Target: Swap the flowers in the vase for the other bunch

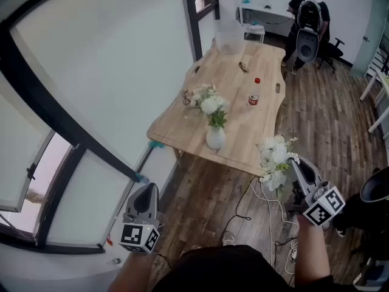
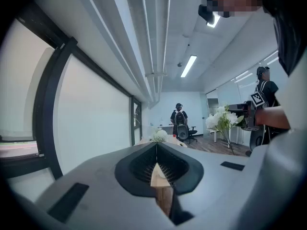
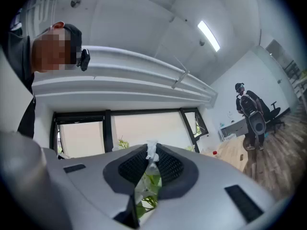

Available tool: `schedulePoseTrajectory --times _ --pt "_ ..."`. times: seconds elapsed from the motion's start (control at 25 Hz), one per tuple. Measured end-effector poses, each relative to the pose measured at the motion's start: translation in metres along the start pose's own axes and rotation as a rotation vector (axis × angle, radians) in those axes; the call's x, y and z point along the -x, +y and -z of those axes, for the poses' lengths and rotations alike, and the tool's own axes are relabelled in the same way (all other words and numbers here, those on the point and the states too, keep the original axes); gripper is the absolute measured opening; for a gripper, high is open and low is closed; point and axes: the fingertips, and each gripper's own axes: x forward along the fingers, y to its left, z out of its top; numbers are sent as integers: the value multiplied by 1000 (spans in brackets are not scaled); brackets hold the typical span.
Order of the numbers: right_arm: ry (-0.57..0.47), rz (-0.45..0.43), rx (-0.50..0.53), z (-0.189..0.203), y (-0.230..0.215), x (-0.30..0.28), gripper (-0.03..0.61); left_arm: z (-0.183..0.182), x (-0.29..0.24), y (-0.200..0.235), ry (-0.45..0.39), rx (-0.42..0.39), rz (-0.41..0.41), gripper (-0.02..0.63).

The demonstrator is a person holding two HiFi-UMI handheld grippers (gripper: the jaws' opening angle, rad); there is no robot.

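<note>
A white vase [image 1: 215, 139] with white flowers [image 1: 213, 107] stands near the front edge of the wooden table [image 1: 243, 142]. Another white bunch [image 1: 199, 93] lies on the table behind it. My right gripper [image 1: 296, 164] is off the table's front right corner, shut on the stems of a third white bunch [image 1: 275, 158]. Green stems and a white petal show between its jaws [image 3: 149, 163]. That bunch [image 2: 221, 120] also shows in the left gripper view. My left gripper [image 1: 146, 193] hangs low by the window wall, shut and empty [image 2: 157, 164].
On the table are a red-capped bottle [image 1: 254, 92], a clear plastic tub [image 1: 229, 36] and small dark items. A person [image 1: 309, 22] stands by an office chair at the back. Cables [image 1: 262, 219] lie on the wood floor. A dark-framed window wall [image 1: 73, 132] runs along the left.
</note>
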Motion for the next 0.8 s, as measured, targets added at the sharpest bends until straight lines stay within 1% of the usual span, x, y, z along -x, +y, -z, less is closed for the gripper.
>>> schedulePoseTrajectory --times 0.16,0.36,0.48,0.64,0.8 --pt "2 -19 0 -3 -11 0 69 -5 -9 -10 -3 -5 -12 6" --pt "16 -69 9 -7 -24 -2 69 -12 -26 -31 -11 -8 -22 6" --pt "-1 -91 4 -10 -31 -3 69 -20 -36 -43 -21 -15 -23 8" --pt "-10 -86 -29 -9 -43 -9 69 -27 -52 -52 -20 -26 16 8" --pt "9 -70 -23 -1 -53 -21 69 -18 -75 -45 -6 -22 34 8"
